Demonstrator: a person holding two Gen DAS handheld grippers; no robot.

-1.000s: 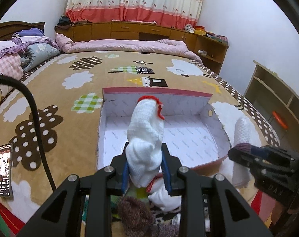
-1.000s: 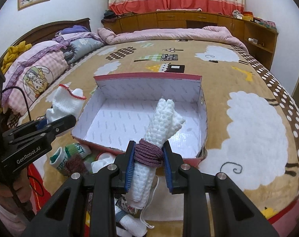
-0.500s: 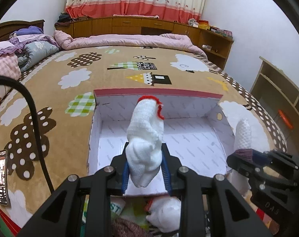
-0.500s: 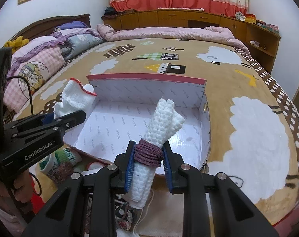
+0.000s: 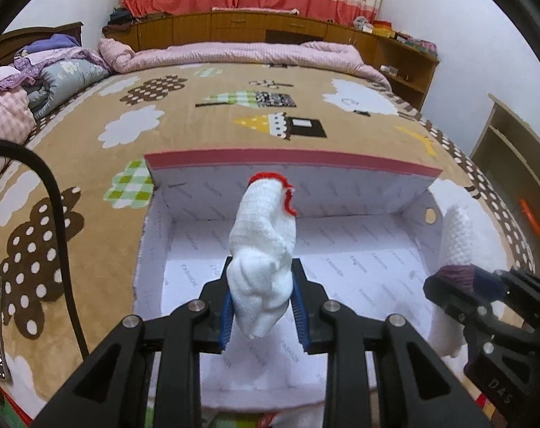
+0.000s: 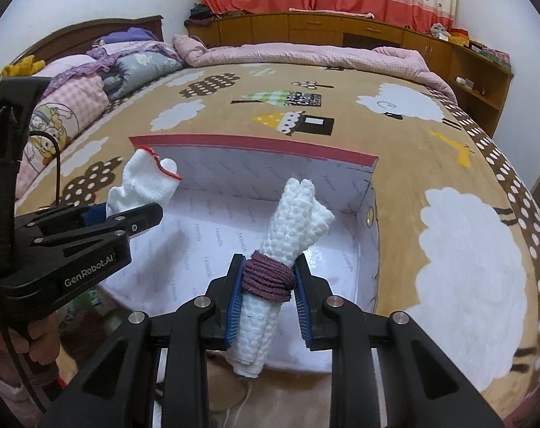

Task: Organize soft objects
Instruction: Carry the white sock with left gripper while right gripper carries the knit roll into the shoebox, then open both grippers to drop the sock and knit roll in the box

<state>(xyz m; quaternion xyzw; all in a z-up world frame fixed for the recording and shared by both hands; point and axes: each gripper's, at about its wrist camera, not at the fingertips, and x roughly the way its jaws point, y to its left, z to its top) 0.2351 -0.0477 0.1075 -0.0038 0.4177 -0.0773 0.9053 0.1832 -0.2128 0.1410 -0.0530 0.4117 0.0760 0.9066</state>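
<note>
Above box (image 5: 288, 164), both loads held upright: left tool (image 5: 263, 306) clamped on red-trimmed white sock (image 5: 263, 246), right tool (image 6: 268, 294) clamped on band-tied white roll (image 6: 277, 267), box floor directly beneath, near side.

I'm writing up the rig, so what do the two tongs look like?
Both are matte black plastic with angular arms, silver screws and blue ribbed pads. The left tongs carry white "GenRobot.AI" lettering on the side and trail a black cable. The right tongs show raised "DAS" lettering in the left view.
</note>
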